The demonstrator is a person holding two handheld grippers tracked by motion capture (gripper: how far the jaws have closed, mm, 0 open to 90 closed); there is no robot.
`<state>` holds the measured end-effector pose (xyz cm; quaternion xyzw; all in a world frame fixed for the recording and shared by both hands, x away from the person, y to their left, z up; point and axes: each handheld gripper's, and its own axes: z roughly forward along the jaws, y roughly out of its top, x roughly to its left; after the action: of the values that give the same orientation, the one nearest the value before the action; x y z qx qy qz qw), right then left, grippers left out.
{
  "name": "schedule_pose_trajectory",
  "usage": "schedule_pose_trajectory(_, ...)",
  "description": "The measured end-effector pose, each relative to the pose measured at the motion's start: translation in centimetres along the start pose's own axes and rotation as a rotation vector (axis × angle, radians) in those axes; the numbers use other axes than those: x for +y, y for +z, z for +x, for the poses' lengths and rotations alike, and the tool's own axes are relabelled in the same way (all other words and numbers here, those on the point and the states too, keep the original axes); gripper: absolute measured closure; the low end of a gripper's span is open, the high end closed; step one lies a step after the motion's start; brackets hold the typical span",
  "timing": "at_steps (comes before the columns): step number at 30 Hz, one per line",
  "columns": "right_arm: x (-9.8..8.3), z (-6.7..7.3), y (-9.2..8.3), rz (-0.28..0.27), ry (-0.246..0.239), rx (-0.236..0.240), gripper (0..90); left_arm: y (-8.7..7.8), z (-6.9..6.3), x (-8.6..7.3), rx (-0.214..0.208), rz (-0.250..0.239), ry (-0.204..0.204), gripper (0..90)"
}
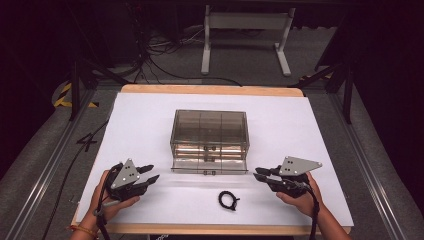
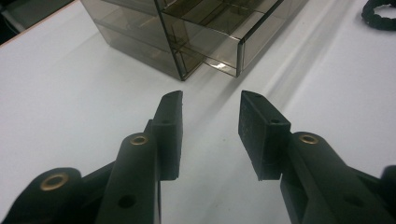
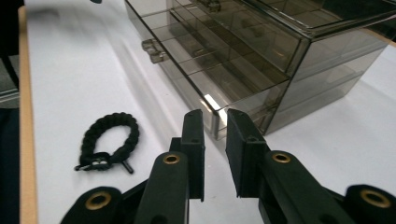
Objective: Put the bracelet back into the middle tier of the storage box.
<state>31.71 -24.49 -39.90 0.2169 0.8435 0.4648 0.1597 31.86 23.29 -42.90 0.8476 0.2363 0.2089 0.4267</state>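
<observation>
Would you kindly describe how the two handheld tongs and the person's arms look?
Both the left tongs and right tongs are black, each topped by a grey three-cornered plate with small holes, brass-ringed holes near the flat rectangular pads, and a black cable trailing back. An orange band circles the left wrist.

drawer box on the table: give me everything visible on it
The drawer box is a smoky, see-through plastic cabinet with three stacked drawers, each with a small handle at the front middle. Inner dividers show through the top. It stands upright, squarely on the white table cover, near the middle. The bottom drawer is pulled partly out toward the person; the upper two are shut. All drawers look empty. Nothing touches it: both grippers and the black braided bracelet lie apart from it.
</observation>
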Motion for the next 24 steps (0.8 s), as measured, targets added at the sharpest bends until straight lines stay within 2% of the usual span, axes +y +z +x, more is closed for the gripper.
schedule_pose_trajectory(3,-0.2,0.5,-0.1,-0.015,-0.001,0.014,76.3,-0.3,0.0,-0.3,0.010,-0.028,-0.019,55.3)
schedule_pose_trajectory(4,-0.4,1.1,0.1,-0.020,-0.002,0.026,74.9,-0.3,0.1,-0.7,0.010,-0.050,-0.038,50.3)
schedule_pose_trajectory(7,-0.6,1.5,0.4,-0.020,-0.001,0.040,73.5,-0.2,0.0,-1.1,0.007,-0.060,-0.049,46.8)
schedule_pose_trajectory(10,-1.0,2.5,1.1,-0.007,-0.012,0.073,71.9,-0.2,-0.1,-1.8,0.012,-0.078,-0.061,43.1)
schedule_pose_trajectory(12,-1.0,2.8,1.3,-0.005,-0.013,0.083,71.7,-0.1,-0.2,-2.4,0.002,-0.089,-0.084,42.1)
schedule_pose_trajectory(14,-1.0,3.5,1.8,0.000,-0.023,0.108,70.4,0.2,-0.1,-2.8,0.002,-0.082,-0.094,36.4)
schedule_pose_trajectory(17,-1.0,3.9,2.2,0.006,-0.029,0.126,70.3,0.3,-0.1,-2.9,0.008,-0.083,-0.096,33.4)
schedule_pose_trajectory(19,-1.1,4.6,2.9,0.016,-0.047,0.147,69.8,0.5,-0.1,-3.1,0.009,-0.082,-0.113,28.9)
schedule_pose_trajectory(24,-1.1,5.5,3.8,0.030,-0.062,0.180,69.8,0.5,-0.1,-3.2,0.023,-0.079,-0.110,22.6)
